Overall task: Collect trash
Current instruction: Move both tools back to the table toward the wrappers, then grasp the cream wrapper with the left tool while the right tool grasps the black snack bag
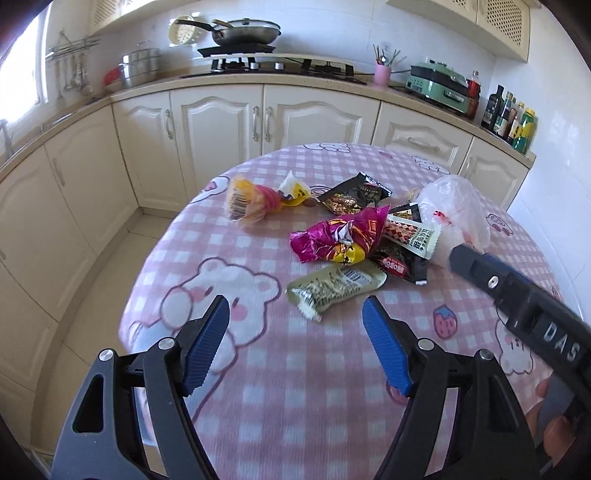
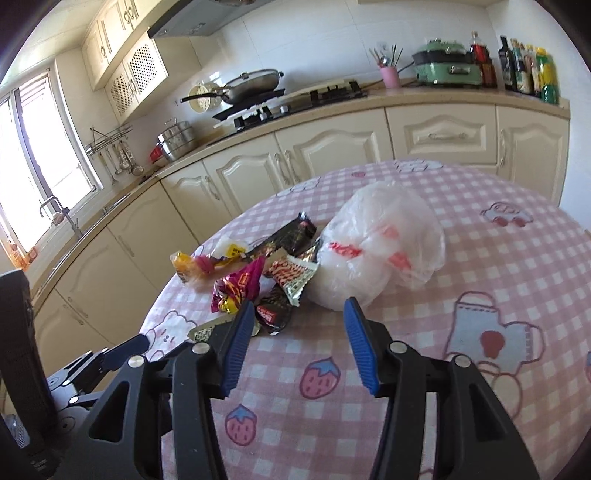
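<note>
Several snack wrappers lie in a pile on the pink checked table (image 1: 258,369): a magenta wrapper (image 1: 340,238), a pale green one (image 1: 336,286) nearest me, black ones (image 1: 354,195) and an orange-pink one (image 1: 251,201). A white plastic bag (image 1: 456,210) lies to their right. My left gripper (image 1: 295,314) is open above the table, just short of the pale green wrapper. My right gripper (image 2: 295,310) is open and empty, close to the white bag (image 2: 380,251) and the pile (image 2: 243,284). Its body shows at the right of the left wrist view (image 1: 517,295).
Cream kitchen cabinets (image 1: 221,122) and a counter with a stove and pan (image 1: 243,33) stand behind the table. Bottles (image 1: 513,118) and a green appliance (image 1: 439,83) stand on the counter's right. A sink tap (image 2: 55,210) is at the left by the window.
</note>
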A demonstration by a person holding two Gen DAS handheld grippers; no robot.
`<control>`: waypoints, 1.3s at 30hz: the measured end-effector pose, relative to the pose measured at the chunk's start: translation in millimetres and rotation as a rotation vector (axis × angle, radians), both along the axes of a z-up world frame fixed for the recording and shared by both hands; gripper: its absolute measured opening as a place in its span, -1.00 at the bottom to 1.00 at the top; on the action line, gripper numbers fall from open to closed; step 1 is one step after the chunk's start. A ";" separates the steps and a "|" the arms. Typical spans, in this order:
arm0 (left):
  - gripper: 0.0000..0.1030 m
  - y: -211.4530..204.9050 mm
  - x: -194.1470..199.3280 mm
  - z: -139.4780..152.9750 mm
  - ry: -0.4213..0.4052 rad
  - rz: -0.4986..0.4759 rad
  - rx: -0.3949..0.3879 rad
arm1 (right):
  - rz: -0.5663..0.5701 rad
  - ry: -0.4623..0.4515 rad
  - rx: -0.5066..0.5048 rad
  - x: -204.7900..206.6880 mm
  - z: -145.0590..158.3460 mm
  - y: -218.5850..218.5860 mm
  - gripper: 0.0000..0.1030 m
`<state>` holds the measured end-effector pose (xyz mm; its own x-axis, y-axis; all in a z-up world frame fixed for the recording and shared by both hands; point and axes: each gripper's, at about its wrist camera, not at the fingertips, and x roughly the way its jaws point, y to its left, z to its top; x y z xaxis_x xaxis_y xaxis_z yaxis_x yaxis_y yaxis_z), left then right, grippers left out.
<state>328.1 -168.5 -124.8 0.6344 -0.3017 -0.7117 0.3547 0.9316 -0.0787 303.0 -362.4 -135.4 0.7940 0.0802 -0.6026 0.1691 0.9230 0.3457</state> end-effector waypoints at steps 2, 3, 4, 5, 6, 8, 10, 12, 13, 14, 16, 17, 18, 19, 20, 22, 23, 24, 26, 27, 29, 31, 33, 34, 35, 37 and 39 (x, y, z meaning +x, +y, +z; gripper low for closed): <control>0.39 -2.9 6.8 -2.2 0.005 0.000 0.005 | 0.016 0.022 0.026 7.9 -4.3 1.3 -0.02; 0.39 -3.8 9.5 -3.4 0.007 -0.001 0.008 | 0.020 0.031 0.029 11.9 -5.9 1.9 -0.02; 0.39 -3.6 10.6 -4.4 0.010 -0.002 0.006 | 0.024 0.040 0.035 16.7 -8.1 2.6 -0.02; 0.39 -2.7 11.8 -5.1 0.016 -0.005 0.002 | 0.032 0.053 0.049 22.1 -11.0 3.0 -0.02; 0.39 -1.9 13.3 -6.6 0.027 -0.008 -0.005 | 0.039 0.063 0.062 26.3 -13.2 3.6 -0.03; 0.39 -0.7 17.4 -8.1 0.042 -0.020 -0.017 | 0.059 0.089 0.104 36.7 -20.6 3.6 -0.03; 0.39 -0.4 19.8 -9.6 0.055 -0.028 -0.026 | 0.063 0.107 0.141 43.9 -26.3 1.3 -0.11; 0.39 -1.8 23.9 -11.8 0.078 -0.042 -0.036 | 0.063 0.116 0.149 47.9 -28.3 0.4 -0.24; 0.39 -3.1 25.8 -13.8 0.090 -0.047 -0.039 | 0.065 0.119 0.146 49.9 -28.5 1.0 -0.28; 0.39 -4.2 27.6 -14.6 0.098 -0.050 -0.043 | 0.071 0.124 0.147 52.2 -29.4 1.6 -0.34; 0.38 -6.3 30.8 -14.4 0.101 -0.054 -0.053 | 0.080 0.131 0.144 54.4 -30.6 2.7 -0.48; 0.35 -8.8 32.3 -15.3 0.106 -0.059 -0.046 | 0.078 0.133 0.144 55.3 -30.1 2.8 -0.51; 0.35 -10.2 33.4 -15.7 0.107 -0.061 -0.044 | 0.076 0.132 0.150 55.4 -30.6 1.7 -0.53; 0.32 -11.7 33.6 -15.9 0.108 -0.067 -0.042 | 0.077 0.131 0.156 55.6 -31.1 0.2 -0.54; 0.24 -14.0 33.6 -15.9 0.108 -0.076 -0.038 | 0.078 0.130 0.157 56.1 -31.6 -0.8 -0.55; -0.08 -18.0 32.6 -15.4 0.099 -0.080 -0.018 | 0.082 0.130 0.148 56.5 -30.7 2.0 -0.56; -0.15 -19.5 32.1 -14.8 0.097 -0.085 -0.016 | 0.083 0.128 0.144 55.9 -30.2 2.3 -0.57; -0.17 -20.0 31.6 -14.5 0.094 -0.083 -0.008 | 0.082 0.126 0.138 54.9 -29.4 3.1 -0.58; -0.46 -16.7 31.1 -13.8 0.090 -0.075 -0.014 | 0.079 0.123 0.135 52.5 -28.7 2.6 -0.59; -0.52 -13.5 30.6 -12.6 0.085 -0.066 -0.027 | 0.072 0.119 0.131 50.0 -27.7 2.0 -0.60; -0.61 -9.4 29.0 -11.1 0.082 -0.068 -0.047 | 0.070 0.114 0.129 46.0 -26.2 2.0 -0.73; -0.66 -5.6 23.2 -8.4 0.066 -0.069 -0.055 | 0.065 0.102 0.120 39.5 -23.1 3.1 -0.76; -0.70 -2.2 16.2 -4.5 0.050 -0.069 -0.068 | 0.061 0.092 0.102 32.5 -19.2 4.8 -0.89; -0.71 0.2 12.3 -2.2 0.044 -0.068 -0.075 | 0.062 0.083 0.098 27.9 -16.4 5.8 -0.90; -0.72 2.6 9.0 0.0 0.039 -0.066 -0.083 | 0.067 0.079 0.101 24.2 -14.5 6.9 -0.90; -0.73 8.9 -0.8 6.7 0.022 -0.061 -0.106 | 0.067 0.066 0.093 16.2 -9.7 9.5 -0.90; -0.74 15.0 -8.0 12.5 0.005 -0.052 -0.117 | 0.067 0.050 0.091 6.4 -4.5 11.7 -0.90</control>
